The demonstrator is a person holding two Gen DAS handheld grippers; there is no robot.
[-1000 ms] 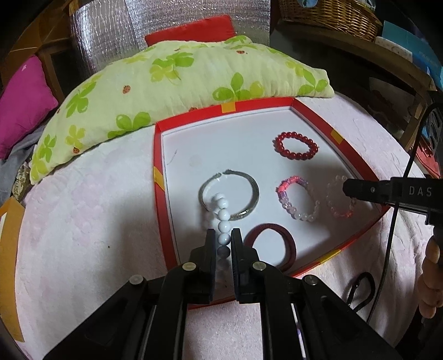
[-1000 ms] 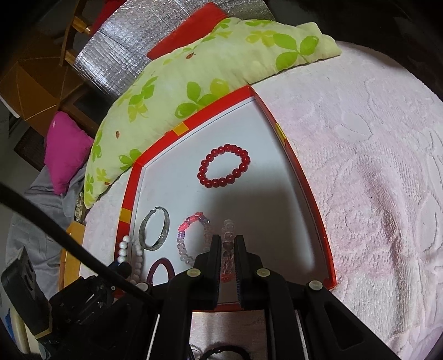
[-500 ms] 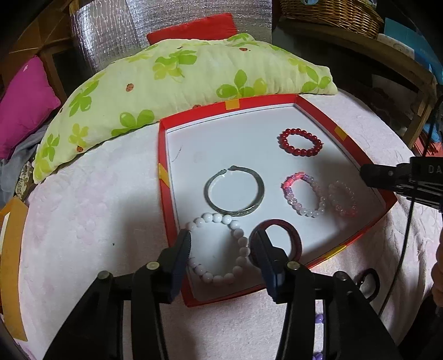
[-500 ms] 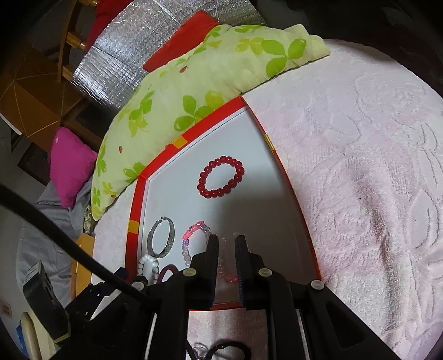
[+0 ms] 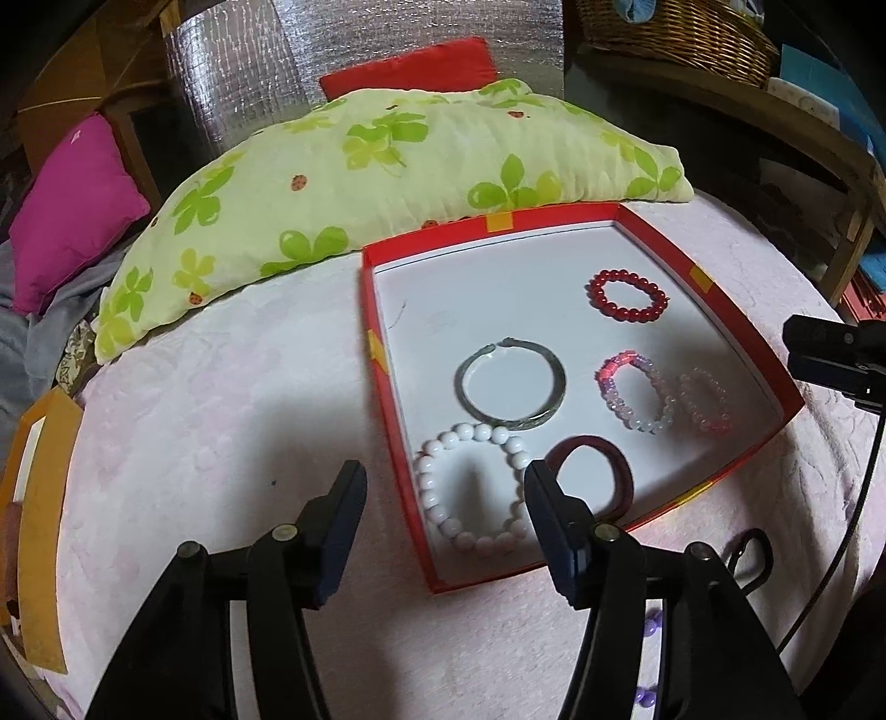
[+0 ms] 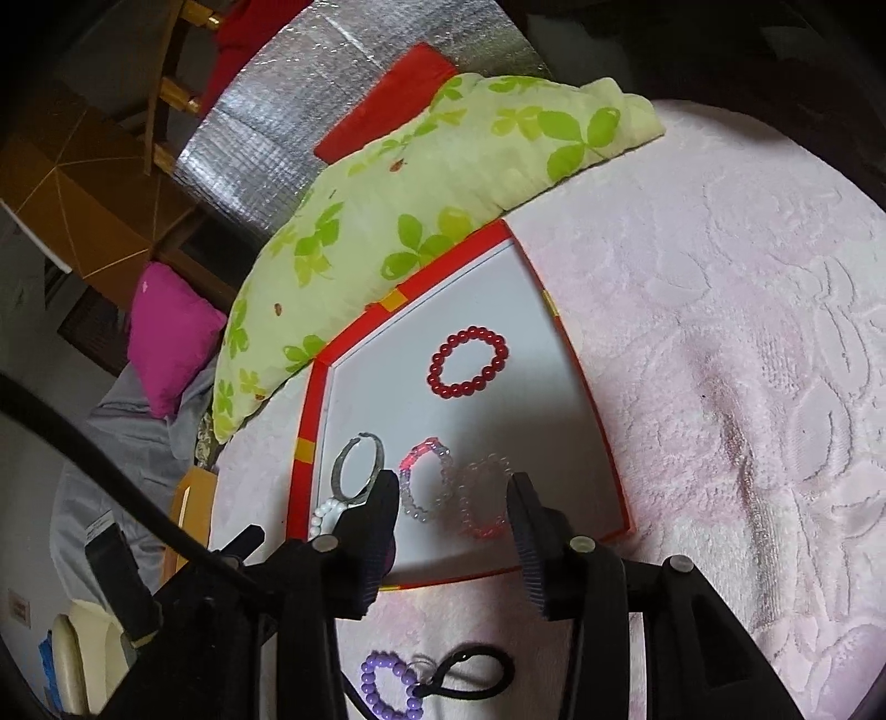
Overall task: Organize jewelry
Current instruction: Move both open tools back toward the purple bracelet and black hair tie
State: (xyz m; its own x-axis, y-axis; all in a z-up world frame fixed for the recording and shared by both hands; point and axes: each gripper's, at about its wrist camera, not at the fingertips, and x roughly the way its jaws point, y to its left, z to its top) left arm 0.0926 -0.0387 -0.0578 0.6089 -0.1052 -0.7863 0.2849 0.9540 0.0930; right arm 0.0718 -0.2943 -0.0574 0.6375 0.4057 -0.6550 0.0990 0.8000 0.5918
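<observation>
A red-rimmed white tray (image 5: 382,354) (image 6: 559,327) lies on the pink blanket. In it lie a white bead bracelet (image 5: 470,493), a silver bangle (image 5: 512,393) (image 6: 360,471), a dark red ring band (image 5: 592,476), a red bead bracelet (image 5: 628,294) (image 6: 468,363), a pink-purple crystal bracelet (image 5: 637,393) (image 6: 426,482) and a pale pink bracelet (image 5: 703,401) (image 6: 487,504). My left gripper (image 5: 443,493) is open and empty over the tray's near left corner. My right gripper (image 6: 454,504) is open and empty above the pale pink bracelet. A purple bead bracelet (image 6: 387,687) and a black hair tie (image 6: 465,673) (image 5: 747,554) lie outside the tray.
A green floral pillow (image 5: 387,166) (image 6: 443,183) borders the tray's far side. A magenta cushion (image 5: 72,210) and a red cushion (image 5: 410,66) lie beyond. A wicker basket (image 5: 675,33) stands on a shelf at the right. An orange box (image 5: 39,526) is at the left.
My left gripper opened and let go of the white bead bracelet, which now lies in the tray, then drew back. My right gripper opened over the pale pink bracelet.
</observation>
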